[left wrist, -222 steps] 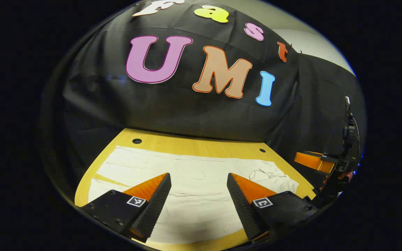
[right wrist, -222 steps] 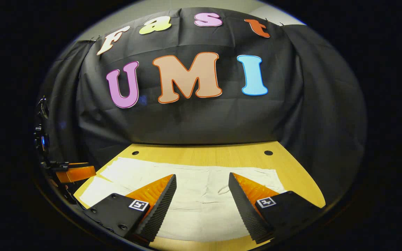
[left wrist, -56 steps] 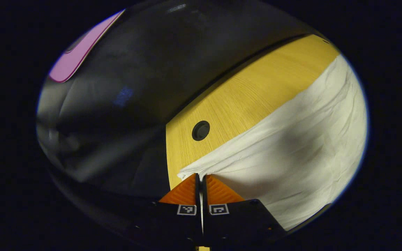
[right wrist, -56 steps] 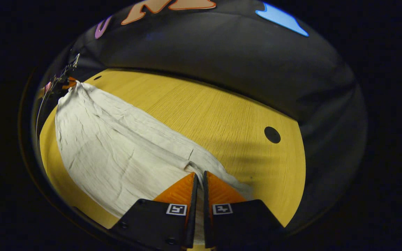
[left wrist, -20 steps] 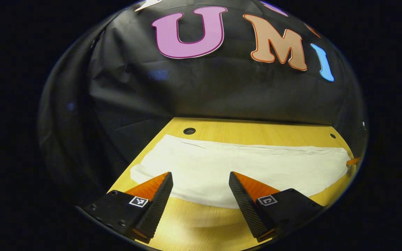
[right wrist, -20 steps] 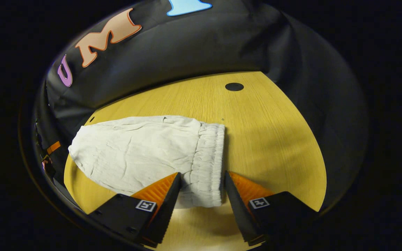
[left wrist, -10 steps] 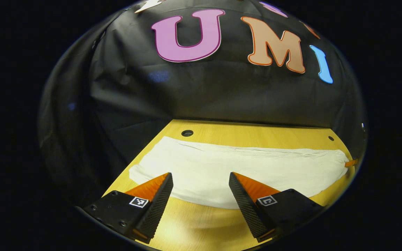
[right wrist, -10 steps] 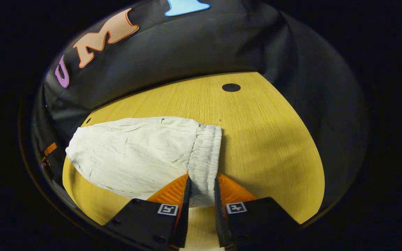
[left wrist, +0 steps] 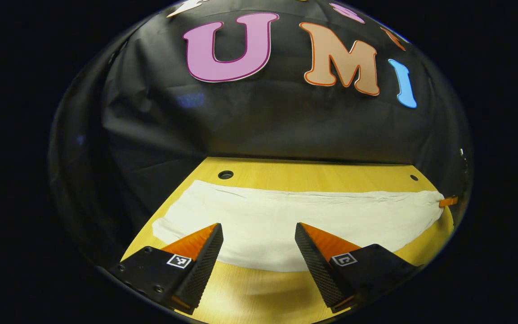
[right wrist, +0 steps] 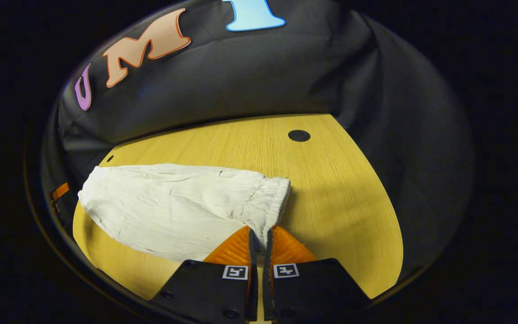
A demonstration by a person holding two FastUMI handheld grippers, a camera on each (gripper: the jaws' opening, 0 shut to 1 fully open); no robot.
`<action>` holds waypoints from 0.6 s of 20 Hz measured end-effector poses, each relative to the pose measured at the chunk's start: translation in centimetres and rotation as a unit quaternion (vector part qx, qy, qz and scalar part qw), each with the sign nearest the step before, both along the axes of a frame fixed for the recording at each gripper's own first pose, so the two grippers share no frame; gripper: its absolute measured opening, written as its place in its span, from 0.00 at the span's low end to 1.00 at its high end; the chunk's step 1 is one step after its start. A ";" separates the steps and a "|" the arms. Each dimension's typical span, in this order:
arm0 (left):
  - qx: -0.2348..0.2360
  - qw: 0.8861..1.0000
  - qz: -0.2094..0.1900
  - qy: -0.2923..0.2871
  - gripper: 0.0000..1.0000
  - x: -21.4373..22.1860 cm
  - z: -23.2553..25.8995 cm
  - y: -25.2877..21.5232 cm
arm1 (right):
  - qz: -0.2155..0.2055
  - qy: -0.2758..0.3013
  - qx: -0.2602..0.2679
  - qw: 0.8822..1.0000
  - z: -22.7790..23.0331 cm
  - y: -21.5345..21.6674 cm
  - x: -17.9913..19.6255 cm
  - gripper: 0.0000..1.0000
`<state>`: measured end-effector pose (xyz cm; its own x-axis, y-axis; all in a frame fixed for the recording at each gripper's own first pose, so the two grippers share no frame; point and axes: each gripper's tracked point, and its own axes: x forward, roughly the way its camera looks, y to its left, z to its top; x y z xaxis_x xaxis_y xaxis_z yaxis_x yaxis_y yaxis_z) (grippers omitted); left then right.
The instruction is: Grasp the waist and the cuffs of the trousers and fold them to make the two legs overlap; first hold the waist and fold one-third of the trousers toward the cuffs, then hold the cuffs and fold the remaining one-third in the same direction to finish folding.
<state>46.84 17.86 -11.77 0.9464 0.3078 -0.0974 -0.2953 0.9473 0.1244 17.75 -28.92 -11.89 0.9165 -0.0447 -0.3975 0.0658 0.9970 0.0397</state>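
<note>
Two grippers: we hold one in each hand over the wooden table (left wrist: 331,177).
Trousers (right wrist: 169,209): pale, lying lengthwise on the table with the two legs stacked; we see the gathered waist (right wrist: 265,202) at the near end in the right gripper view.
Right gripper (right wrist: 259,240): fingers pressed together on the near corner of the waist — cloth pinched between them.
Left gripper (left wrist: 259,245): fingers spread wide, nothing between them — it hangs above the near edge of the trousers (left wrist: 295,216).
</note>
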 end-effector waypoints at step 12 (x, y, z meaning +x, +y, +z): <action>-0.035 0.997 -0.062 -0.013 0.95 -1.8 1.0 1.0 | 0.077 -0.118 0.007 0.990 12.5 14.1 -0.3 0.06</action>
